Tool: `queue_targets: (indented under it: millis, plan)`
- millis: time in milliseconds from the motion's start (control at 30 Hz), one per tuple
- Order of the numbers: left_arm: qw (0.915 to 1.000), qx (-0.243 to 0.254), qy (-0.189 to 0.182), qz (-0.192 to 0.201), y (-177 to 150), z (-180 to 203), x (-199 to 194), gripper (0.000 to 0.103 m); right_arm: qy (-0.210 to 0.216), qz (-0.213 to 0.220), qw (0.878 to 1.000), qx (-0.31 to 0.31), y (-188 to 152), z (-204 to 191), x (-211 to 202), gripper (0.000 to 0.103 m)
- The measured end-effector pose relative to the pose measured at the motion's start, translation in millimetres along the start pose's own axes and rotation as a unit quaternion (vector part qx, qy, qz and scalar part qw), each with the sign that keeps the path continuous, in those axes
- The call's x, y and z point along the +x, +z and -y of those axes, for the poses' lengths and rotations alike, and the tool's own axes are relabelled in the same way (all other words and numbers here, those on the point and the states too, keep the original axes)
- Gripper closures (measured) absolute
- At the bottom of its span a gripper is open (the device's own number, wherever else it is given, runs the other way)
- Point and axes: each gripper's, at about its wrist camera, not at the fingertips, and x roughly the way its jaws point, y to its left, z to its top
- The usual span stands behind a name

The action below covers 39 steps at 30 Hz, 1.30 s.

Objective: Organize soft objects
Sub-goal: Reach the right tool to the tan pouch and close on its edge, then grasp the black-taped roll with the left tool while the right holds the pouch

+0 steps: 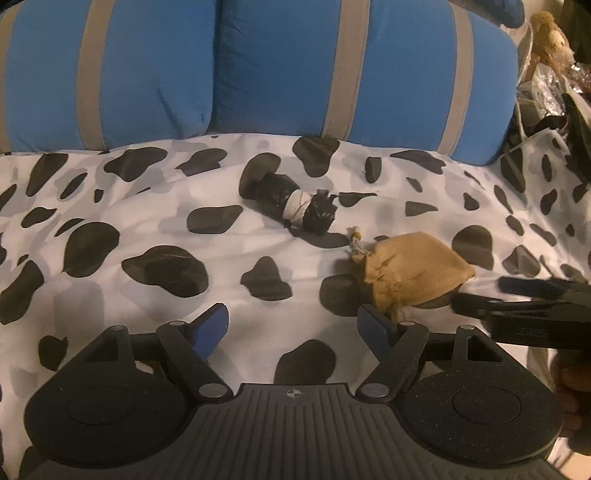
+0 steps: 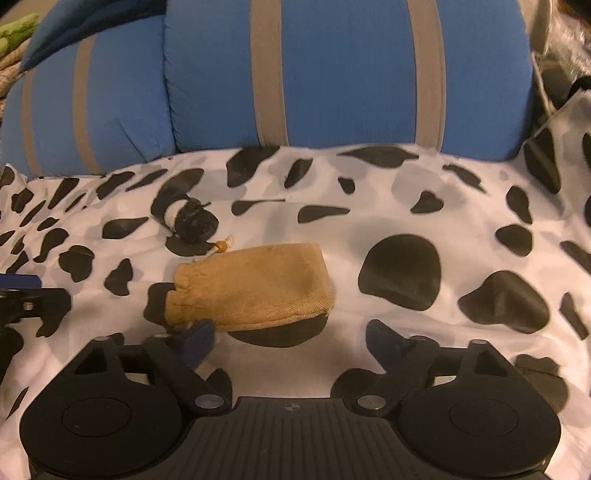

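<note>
A tan drawstring pouch [image 1: 410, 275] [image 2: 251, 288] lies on the cow-print sheet [image 1: 129, 221] [image 2: 424, 206]. Beyond it rests a black-and-white wrapped bundle [image 1: 291, 201] [image 2: 188, 219]. My left gripper [image 1: 293, 321] stands open over bare sheet, and the pouch lies just past its right finger. My right gripper [image 2: 290, 334] is open too. The pouch's near edge sits just ahead of its jaws, by the left fingertip [image 2: 197, 336], and the pads do not press on it. Each gripper also shows at the edge of the other's view.
Blue cushions with grey stripes [image 1: 288, 70] [image 2: 343, 74] line the back of the sheet. A plush toy [image 1: 552, 40] and bagged clutter [image 1: 546, 96] sit at the far right. Green cloth [image 2: 14, 33] shows at the far left.
</note>
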Motion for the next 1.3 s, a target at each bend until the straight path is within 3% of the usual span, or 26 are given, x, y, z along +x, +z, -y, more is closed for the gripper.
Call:
queue_targets:
  millis: [267, 400, 467, 533, 633, 867, 1300]
  plan:
    - [0.9998, -0.01, -0.014, -0.006, 3, 0, 0, 0.027, 0.063, -0.008, 0.992, 0.108, 4, 19, 30, 0.028]
    - [0.9998, -0.008, -0.015, -0.008, 3, 0, 0, 0.027, 0.074, -0.006, 0.984, 0.159, 1, 27, 40, 0.039]
    - [0.9997, -0.009, -0.019, -0.01, 3, 0, 0, 0.027, 0.074, -0.001, 0.981, 0.18, 0, 31, 42, 0.048]
    - [0.9996, -0.013, -0.023, -0.012, 3, -1, 1, 0.027, 0.071, 0.001, 0.979, 0.192, 0, 33, 43, 0.07]
    - [0.9994, -0.014, -0.027, -0.014, 3, -1, 1, 0.027, 0.069, -0.002, 0.979, 0.193, -2, 32, 45, 0.095]
    - [0.9993, -0.014, -0.028, -0.019, 3, -3, 3, 0.027, 0.034, 0.018, 0.99, 0.138, 5, 20, 32, 0.098]
    - [0.9998, 0.0, -0.018, -0.003, 2, 3, 7, 0.027, 0.009, 0.015, 0.997, 0.078, 11, 6, 22, 0.099]
